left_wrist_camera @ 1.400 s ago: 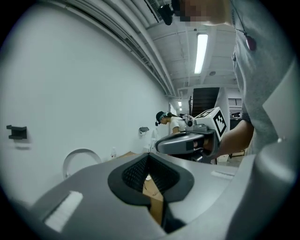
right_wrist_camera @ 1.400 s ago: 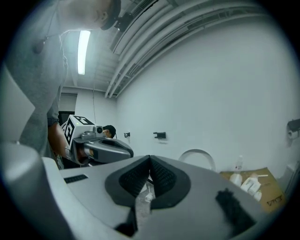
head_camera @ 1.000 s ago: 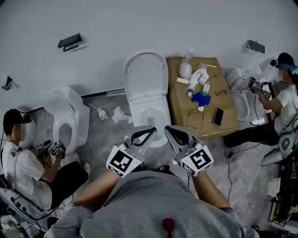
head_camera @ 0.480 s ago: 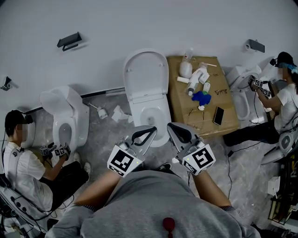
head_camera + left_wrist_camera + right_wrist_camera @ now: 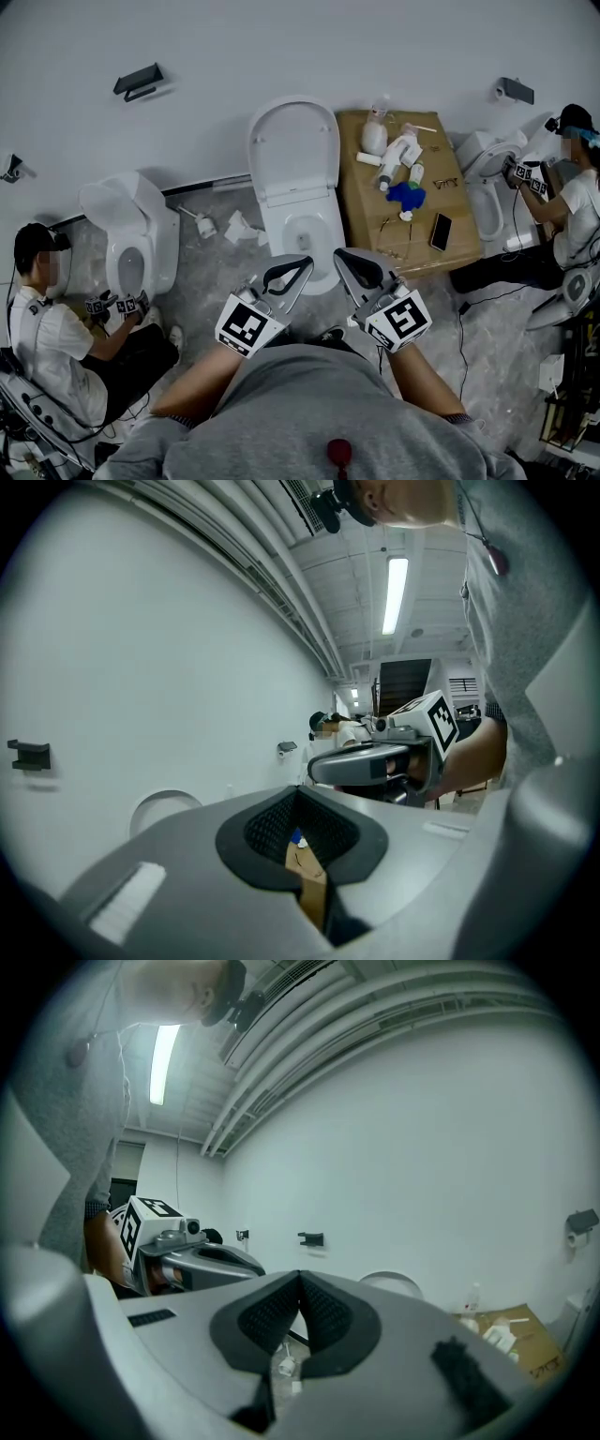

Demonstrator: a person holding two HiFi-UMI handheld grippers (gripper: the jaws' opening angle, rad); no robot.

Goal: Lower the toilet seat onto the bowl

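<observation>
The white toilet stands against the wall in the head view, its seat and lid [image 5: 292,148] raised upright over the open bowl [image 5: 302,239]. My left gripper [image 5: 307,262] is shut and empty, its tip just short of the bowl's front rim. My right gripper [image 5: 338,254] is also shut and empty, beside the left one near the rim. Neither touches the seat. In the left gripper view the shut jaws of the left gripper [image 5: 299,792] point level, with the lid [image 5: 165,810] far ahead. The right gripper view shows the right gripper [image 5: 300,1277] shut, with the lid [image 5: 394,1284] beyond it.
A cardboard box [image 5: 370,211] right of the toilet carries bottles, a blue cloth and a phone. A person at the left works on another toilet [image 5: 131,239]; a person at the right works on a third toilet [image 5: 487,183]. Crumpled paper [image 5: 242,231] lies on the floor.
My two grippers have stayed in place. The person at the left has shifted their hand-held grippers a little on their toilet.
</observation>
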